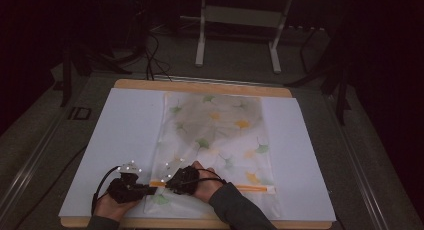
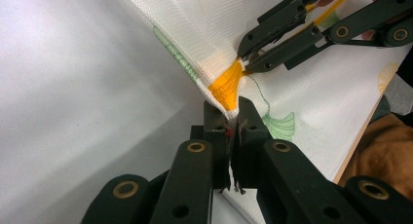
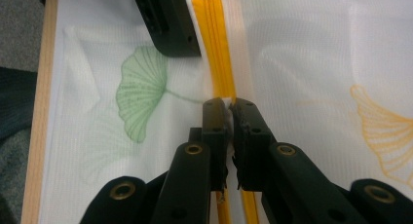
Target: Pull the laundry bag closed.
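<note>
Two grippers pinch the same orange zipper on a white bag with leaf prints. The bag lies flat on a white sheet that covers the table, and the zipper runs across the end of the bag nearest the person. The left gripper is closed tight on the left end of the zipper, at the bag's corner, and lifts that corner a little. The right gripper is closed on the zipper too, just beside the left one. A green leaf is printed next to the zipper.
</note>
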`<state>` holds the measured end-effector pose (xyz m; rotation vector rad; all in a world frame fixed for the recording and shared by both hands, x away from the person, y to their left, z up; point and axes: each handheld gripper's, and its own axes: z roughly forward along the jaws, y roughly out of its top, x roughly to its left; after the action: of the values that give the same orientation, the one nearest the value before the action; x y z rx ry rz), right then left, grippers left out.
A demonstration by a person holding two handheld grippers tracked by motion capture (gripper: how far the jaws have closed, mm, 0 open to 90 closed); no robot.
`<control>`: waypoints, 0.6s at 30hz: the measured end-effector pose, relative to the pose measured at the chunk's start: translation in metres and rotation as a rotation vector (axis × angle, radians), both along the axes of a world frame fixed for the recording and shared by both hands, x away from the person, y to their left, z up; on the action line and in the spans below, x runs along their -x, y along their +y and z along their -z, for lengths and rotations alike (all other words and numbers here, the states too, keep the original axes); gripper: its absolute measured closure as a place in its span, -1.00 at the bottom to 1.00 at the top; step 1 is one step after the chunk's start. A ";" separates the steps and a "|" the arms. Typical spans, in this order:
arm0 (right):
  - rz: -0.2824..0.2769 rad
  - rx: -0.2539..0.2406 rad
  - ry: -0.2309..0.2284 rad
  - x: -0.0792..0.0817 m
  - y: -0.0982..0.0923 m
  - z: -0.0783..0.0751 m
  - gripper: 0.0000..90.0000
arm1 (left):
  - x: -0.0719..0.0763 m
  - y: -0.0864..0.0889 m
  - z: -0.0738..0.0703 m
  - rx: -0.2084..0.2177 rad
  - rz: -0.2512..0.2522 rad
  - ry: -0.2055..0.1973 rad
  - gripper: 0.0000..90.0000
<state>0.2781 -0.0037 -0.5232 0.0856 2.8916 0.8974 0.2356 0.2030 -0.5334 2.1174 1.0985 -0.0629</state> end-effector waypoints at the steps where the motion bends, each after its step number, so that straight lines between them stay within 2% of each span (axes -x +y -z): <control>1: -0.001 -0.003 -0.002 0.000 -0.001 0.000 0.88 | 0.000 0.000 0.000 -0.002 0.001 -0.001 0.92; 18: 0.006 0.028 -0.006 -0.001 -0.011 -0.002 0.88 | 0.000 0.002 -0.001 0.005 -0.005 -0.006 0.92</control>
<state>0.2788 -0.0151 -0.5211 0.0894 2.8958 0.8550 0.2351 0.2051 -0.5323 2.1089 1.0988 -0.0575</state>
